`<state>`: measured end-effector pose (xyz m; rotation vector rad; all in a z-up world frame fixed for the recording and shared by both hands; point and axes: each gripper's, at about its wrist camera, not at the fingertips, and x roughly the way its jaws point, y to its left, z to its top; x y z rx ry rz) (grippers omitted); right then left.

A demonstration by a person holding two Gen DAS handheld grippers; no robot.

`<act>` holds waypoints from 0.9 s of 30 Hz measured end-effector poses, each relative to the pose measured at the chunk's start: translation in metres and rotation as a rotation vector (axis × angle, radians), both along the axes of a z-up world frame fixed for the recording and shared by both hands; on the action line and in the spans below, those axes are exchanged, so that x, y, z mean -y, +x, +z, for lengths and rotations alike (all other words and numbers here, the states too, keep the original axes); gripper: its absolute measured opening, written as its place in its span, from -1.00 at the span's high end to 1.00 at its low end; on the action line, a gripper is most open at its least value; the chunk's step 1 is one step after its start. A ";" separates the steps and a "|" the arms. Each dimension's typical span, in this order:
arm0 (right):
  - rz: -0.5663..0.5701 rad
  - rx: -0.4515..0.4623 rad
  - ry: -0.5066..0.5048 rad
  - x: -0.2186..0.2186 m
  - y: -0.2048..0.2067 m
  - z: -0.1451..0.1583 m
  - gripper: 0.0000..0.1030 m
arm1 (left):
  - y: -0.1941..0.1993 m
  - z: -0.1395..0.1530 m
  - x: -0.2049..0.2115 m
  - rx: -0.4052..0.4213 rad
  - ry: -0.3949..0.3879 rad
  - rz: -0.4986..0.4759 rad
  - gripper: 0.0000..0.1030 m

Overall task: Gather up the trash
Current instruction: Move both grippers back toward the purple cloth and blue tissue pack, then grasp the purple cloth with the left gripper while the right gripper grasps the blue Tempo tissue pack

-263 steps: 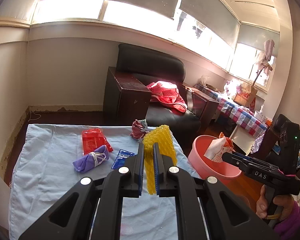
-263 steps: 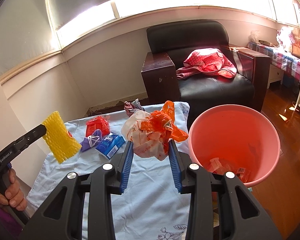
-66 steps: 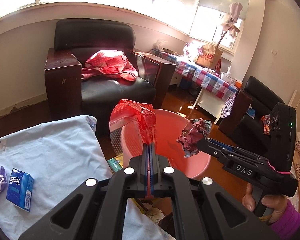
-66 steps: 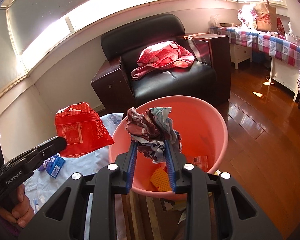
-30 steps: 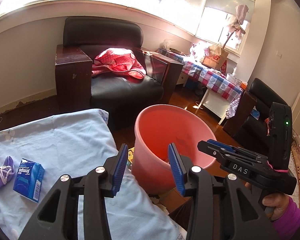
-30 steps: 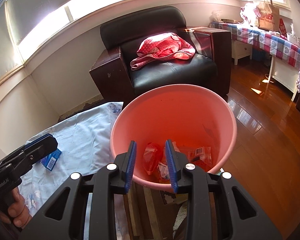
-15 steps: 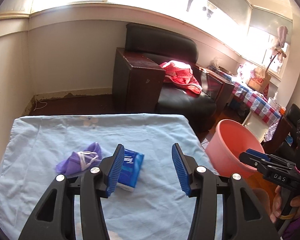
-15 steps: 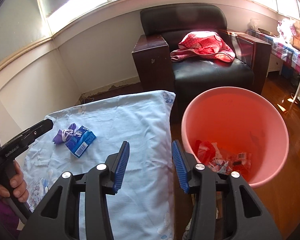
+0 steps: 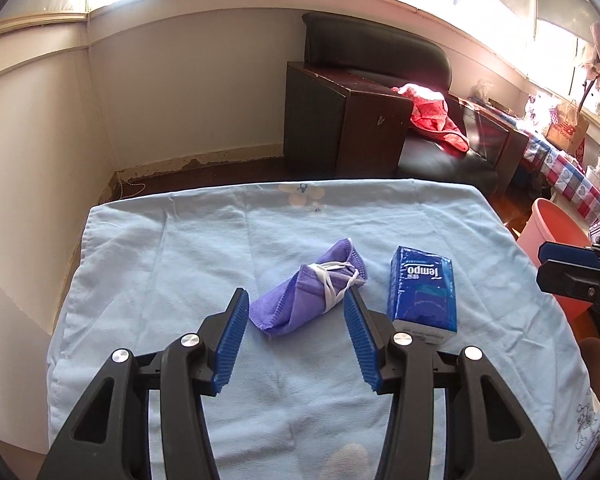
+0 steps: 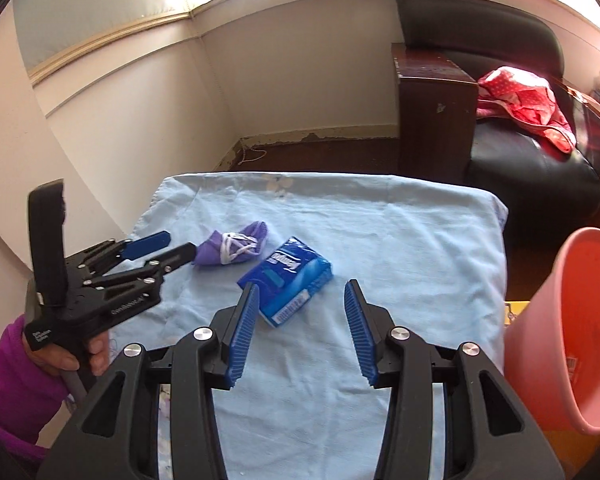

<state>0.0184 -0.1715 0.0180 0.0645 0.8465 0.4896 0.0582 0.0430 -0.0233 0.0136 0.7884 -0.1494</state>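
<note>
A purple face mask rolled up in its white straps lies on the light blue cloth. My left gripper is open, its blue pads on either side of the mask's near end without touching it. A blue tissue pack lies just right of the mask. In the right wrist view the tissue pack sits just ahead of my open right gripper, close to its left pad, and the mask lies at the left gripper's tips. The pink bucket stands at the right.
A black leather armchair with a red spotted cloth on it stands behind the table. A checked-cloth table is at the far right. A hand in a purple sleeve holds the left gripper.
Both grippers swung left from over the bucket to the table and opened wider. The mask and tissue pack now lie right in front of them.
</note>
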 end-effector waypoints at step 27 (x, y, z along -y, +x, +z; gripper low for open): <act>-0.126 -0.130 -0.026 -0.046 0.020 -0.040 -0.16 | -0.011 -0.009 -0.023 -0.051 -0.202 0.045 0.93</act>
